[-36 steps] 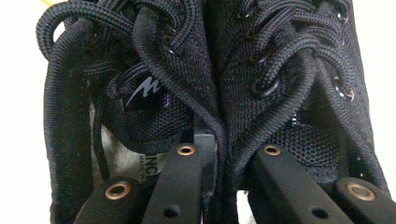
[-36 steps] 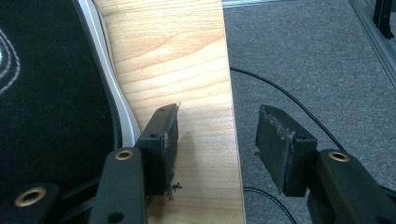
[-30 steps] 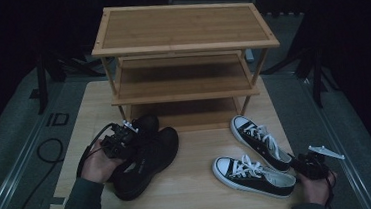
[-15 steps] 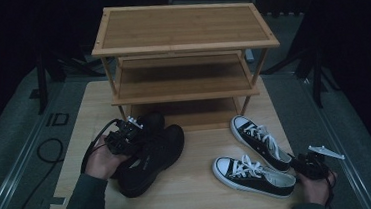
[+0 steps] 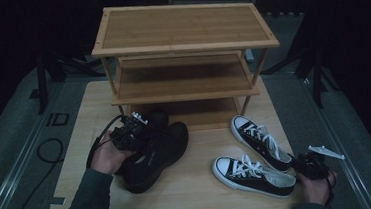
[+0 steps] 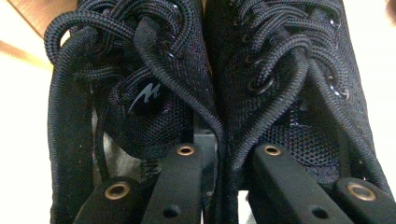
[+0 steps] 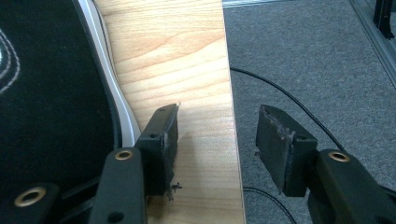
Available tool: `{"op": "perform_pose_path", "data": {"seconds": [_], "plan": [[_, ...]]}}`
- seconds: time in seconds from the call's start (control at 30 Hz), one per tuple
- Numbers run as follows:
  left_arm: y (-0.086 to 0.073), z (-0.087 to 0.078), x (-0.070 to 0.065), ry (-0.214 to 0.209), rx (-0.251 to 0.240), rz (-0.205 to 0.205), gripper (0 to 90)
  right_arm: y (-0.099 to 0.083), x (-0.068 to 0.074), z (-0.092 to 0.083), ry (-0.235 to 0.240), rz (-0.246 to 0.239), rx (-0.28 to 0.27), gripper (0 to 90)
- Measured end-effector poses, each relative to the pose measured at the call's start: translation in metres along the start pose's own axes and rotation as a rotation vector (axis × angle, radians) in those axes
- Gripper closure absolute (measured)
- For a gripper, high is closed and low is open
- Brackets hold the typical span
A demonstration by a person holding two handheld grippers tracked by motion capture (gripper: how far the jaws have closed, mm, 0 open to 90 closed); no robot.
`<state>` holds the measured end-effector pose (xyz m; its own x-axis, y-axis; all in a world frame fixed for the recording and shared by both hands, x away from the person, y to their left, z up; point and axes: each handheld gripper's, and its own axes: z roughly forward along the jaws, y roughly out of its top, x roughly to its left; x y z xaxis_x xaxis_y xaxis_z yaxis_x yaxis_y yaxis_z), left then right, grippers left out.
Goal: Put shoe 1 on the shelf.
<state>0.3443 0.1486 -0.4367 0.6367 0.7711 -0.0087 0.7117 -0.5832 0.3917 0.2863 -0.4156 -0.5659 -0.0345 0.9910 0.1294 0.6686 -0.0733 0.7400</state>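
The left gripper (image 5: 136, 130) pinches the inner collars of both black shoes (image 5: 152, 152) together, jaws nearly closed on the two walls of fabric, as the left gripper view shows with laces (image 6: 177, 79) looped over the jaws. The pair sits on the worktop (image 5: 200, 193) toward its left side, just in front of the bamboo shoe rack (image 5: 184, 49). The main risk, as I judge it, is that one shoe slips out of so thin a pinch when lifted, since the hold is only on soft collar cloth; a loose lace could also snag on a jaw or on a rack post. The gap to the rack's lowest shelf (image 5: 194, 115) looks low, so the toes may knock the shelf edge above if the pair goes in tilted. The right gripper (image 5: 313, 166) rests at the worktop's near right corner, jaws wide with nothing between them, one over the wood and one past the right edge above the carpet (image 7: 317, 60). It stands just beside the black-and-white sneakers (image 5: 253, 159), and a careless swing could push the nearer one. Open room lies at the middle of the near edge.
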Motion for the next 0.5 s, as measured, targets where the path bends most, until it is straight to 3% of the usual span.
{"op": "perform_pose_path", "data": {"seconds": [0.5], "plan": [[0.027, 0.023, 0.004, 0.018, 0.004, -0.036, 85.3, 0.000, 0.000, 0.000, 0.002, 0.000, 0.001, 48.2]]}}
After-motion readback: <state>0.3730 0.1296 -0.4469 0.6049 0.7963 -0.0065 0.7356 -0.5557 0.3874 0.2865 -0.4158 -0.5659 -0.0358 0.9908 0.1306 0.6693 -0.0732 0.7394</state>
